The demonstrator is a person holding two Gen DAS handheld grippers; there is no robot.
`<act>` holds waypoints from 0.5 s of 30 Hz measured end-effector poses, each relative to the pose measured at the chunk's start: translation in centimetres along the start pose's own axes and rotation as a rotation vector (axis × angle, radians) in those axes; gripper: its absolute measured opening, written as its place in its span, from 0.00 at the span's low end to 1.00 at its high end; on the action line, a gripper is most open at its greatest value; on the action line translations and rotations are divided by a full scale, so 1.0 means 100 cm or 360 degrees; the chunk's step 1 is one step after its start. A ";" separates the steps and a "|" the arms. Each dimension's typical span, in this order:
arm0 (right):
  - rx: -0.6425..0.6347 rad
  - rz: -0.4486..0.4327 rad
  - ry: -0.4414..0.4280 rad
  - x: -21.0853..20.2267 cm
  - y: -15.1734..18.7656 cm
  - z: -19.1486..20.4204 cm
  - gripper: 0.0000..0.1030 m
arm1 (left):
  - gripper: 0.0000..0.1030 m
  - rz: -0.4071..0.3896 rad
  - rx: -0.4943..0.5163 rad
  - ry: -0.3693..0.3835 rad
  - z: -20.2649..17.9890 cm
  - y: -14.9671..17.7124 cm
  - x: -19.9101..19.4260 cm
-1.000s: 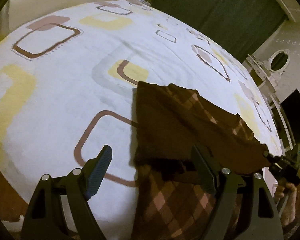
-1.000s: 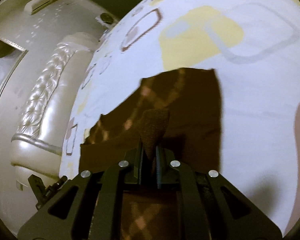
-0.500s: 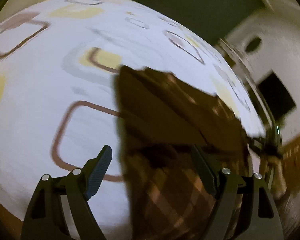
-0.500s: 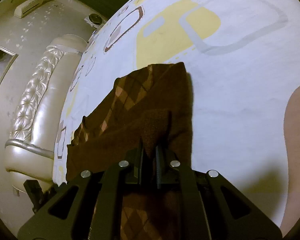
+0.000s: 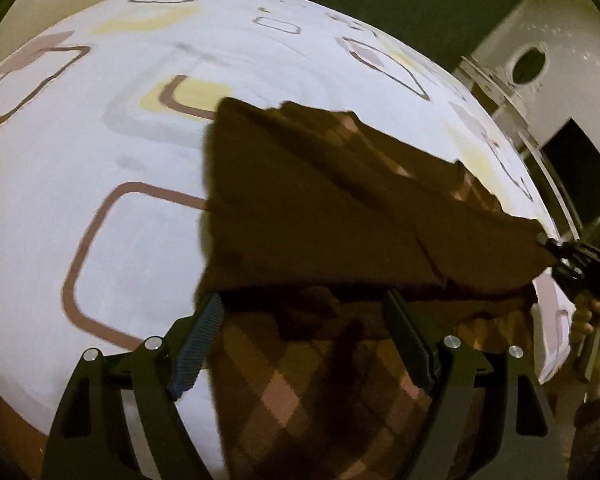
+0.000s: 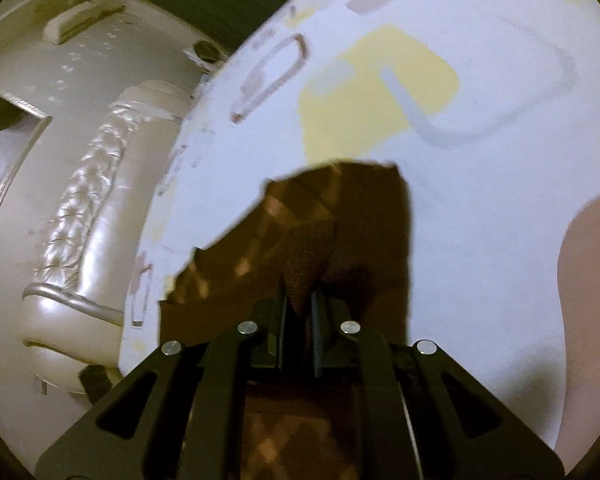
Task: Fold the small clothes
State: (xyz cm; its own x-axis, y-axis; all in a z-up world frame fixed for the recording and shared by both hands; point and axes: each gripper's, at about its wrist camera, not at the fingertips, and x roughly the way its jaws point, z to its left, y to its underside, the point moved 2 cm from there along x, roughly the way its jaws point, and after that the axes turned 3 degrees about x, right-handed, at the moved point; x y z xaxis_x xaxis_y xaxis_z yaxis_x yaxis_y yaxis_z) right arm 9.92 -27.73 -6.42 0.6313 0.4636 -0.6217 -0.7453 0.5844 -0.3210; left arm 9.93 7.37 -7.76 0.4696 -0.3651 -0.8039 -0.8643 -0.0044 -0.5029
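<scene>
Cloth [image 5: 324, 236], a brown argyle piece, lies across the centre and lower half of the left wrist frame on a white bedsheet [image 5: 100, 128] printed with brown and yellow squares, one flap lifted and stretched toward the right edge. Right gripper [image 6: 299, 300] is pinched narrow on a fold of the cloth at the lower centre of its own frame, with fabric bunched up between the fingers; in the left view it shows small at the far right, pulling that corner taut. Left gripper [image 5: 304, 344] stands wide at the bottom of its frame, fingers apart over the near part of the cloth and gripping nothing. Compared with a second ago, the left gripper has moved in over the cloth and its near edge now sits between the fingers, while the right gripper has kept its hold throughout as its view swung. That suggests the fold is mid-way: the carried flap is not yet laid down. A padded headboard [image 6: 80, 216] fills the left of the right frame.
</scene>
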 end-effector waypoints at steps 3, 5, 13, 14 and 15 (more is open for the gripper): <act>-0.0035 -0.0052 -0.0082 -0.011 -0.011 0.024 0.09 | 0.78 -0.0084 0.0026 -0.0188 0.005 0.000 -0.010; -0.0061 -0.0075 -0.0130 -0.017 -0.017 0.040 0.09 | 0.78 -0.0102 0.0024 -0.0248 0.012 0.000 -0.013; -0.0086 -0.0108 -0.0258 -0.031 -0.027 0.066 0.09 | 0.78 -0.0076 -0.0279 -0.0255 0.060 0.008 -0.016; -0.0071 -0.0097 -0.0248 -0.028 -0.025 0.061 0.09 | 0.78 -0.0083 -0.0280 -0.0260 0.060 0.008 -0.017; -0.0045 -0.0082 -0.0234 -0.026 -0.023 0.053 0.09 | 0.78 -0.0090 -0.0271 -0.0294 0.062 0.008 -0.019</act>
State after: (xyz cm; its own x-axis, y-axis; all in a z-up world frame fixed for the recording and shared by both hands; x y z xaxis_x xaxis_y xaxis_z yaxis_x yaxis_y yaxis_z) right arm 11.13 -26.75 -0.34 0.6920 0.5273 -0.4931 -0.7155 0.5919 -0.3711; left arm 9.48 13.82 -8.58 0.5295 -0.1833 -0.8283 -0.8462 -0.1823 -0.5007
